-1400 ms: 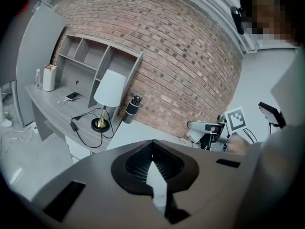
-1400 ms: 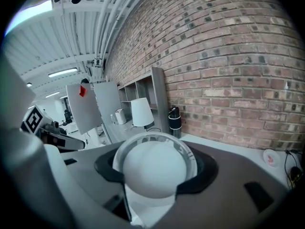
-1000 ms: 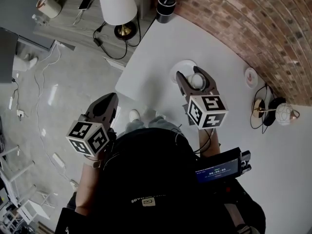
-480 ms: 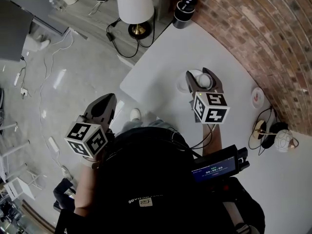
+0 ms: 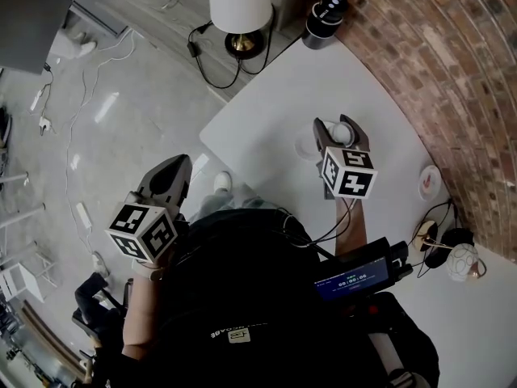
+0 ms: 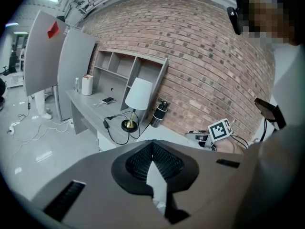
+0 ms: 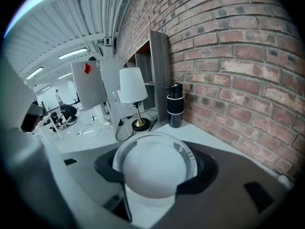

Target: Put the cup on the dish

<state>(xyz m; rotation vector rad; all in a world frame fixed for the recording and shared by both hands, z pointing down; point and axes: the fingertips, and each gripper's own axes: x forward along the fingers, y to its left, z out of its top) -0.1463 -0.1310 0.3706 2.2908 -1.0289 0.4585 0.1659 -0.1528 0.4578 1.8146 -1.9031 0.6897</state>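
item: white cup (image 5: 342, 132), pinched between the two jaws of the right gripper (image 5: 339, 128); in the right gripper view the dark pads press on both of its sides and it fills the gap between them. a pale ring shows round the cup there; whether that is its own rim or the dish cannot be told. item: white dish (image 5: 308, 146), on the white desk (image 5: 266, 103), toward the near edge, roughly midway between the near left corner and the edge along the brick wall (image 5: 452, 71). the cup sits over the dish's right part; contact between them cannot be told. item: left gripper (image 5: 181, 162), off the desk, beyond its near left corner, over the grey floor (image 5: 105, 136), jaws pressed together with nothing between them. item: lamp (image 5: 240, 2) with white shade and brass base, on a lower grey surface beyond the desk's far edge. item: black flask (image 5: 325, 10), upright at the desk's far corner, just beside the wall. item: small saucer (image 5: 430, 181), at the wall edge, well apart from the dish.
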